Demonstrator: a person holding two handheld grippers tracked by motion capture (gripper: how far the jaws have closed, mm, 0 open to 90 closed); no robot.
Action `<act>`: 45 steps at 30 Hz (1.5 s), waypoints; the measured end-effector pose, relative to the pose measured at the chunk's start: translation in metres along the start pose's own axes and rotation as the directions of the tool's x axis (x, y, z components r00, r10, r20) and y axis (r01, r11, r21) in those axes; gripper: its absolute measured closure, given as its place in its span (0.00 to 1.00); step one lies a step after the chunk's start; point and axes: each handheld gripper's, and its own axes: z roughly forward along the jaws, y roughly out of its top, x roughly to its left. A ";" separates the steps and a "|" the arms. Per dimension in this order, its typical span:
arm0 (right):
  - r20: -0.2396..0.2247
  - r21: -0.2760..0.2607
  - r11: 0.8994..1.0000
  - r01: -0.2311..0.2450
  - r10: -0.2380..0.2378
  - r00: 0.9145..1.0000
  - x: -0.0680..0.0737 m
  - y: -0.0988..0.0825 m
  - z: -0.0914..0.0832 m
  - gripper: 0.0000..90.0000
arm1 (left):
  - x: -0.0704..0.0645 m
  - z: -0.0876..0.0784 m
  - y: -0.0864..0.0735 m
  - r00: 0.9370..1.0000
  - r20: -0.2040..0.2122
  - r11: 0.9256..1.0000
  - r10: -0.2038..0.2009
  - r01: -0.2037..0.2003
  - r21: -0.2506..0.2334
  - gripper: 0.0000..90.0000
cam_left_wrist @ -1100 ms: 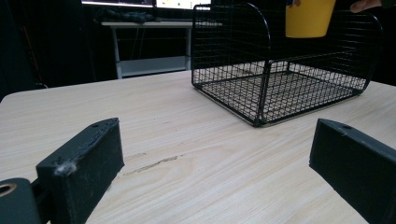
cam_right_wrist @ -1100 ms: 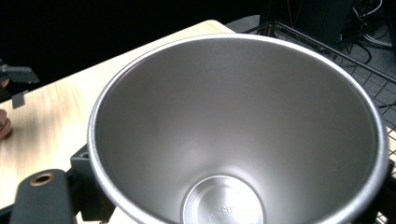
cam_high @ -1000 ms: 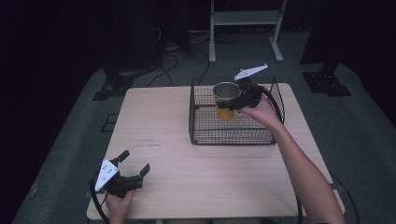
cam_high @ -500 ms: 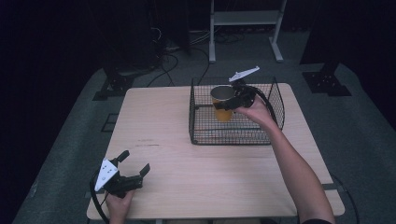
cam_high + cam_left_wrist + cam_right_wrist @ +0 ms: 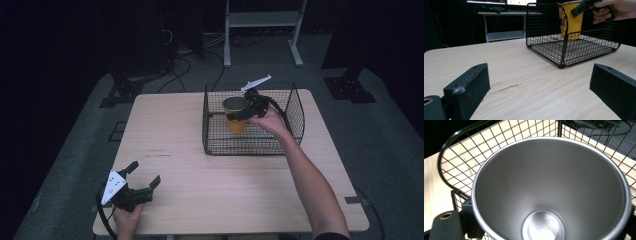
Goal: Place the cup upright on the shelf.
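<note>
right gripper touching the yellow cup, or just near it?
Touching. In the left gripper view a jaw of the right gripper lies against the yellow cup; the right gripper view shows jaws flanking its rim.

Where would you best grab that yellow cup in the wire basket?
By the upper wall of the cup, coming from above: it stands upright, open and empty, and the basket walls block the sides. The right tool grips it there.

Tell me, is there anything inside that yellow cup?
No, the right gripper view looks straight into the cup and shows a bare silver inside down to its bottom.
</note>
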 end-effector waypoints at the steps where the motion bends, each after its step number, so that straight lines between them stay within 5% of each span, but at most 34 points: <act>1: 0.002 0.002 1.000 0.000 0.000 1.000 0.000 0.000 0.001 0.14 | 0.000 0.000 0.000 1.000 0.000 1.000 -0.001 0.001 -0.001 0.02; 45: 0.037 0.129 0.991 0.027 -0.032 0.999 -0.009 -0.012 0.029 0.14 | 0.000 0.000 0.000 1.000 0.001 1.000 -0.002 0.002 -0.004 0.02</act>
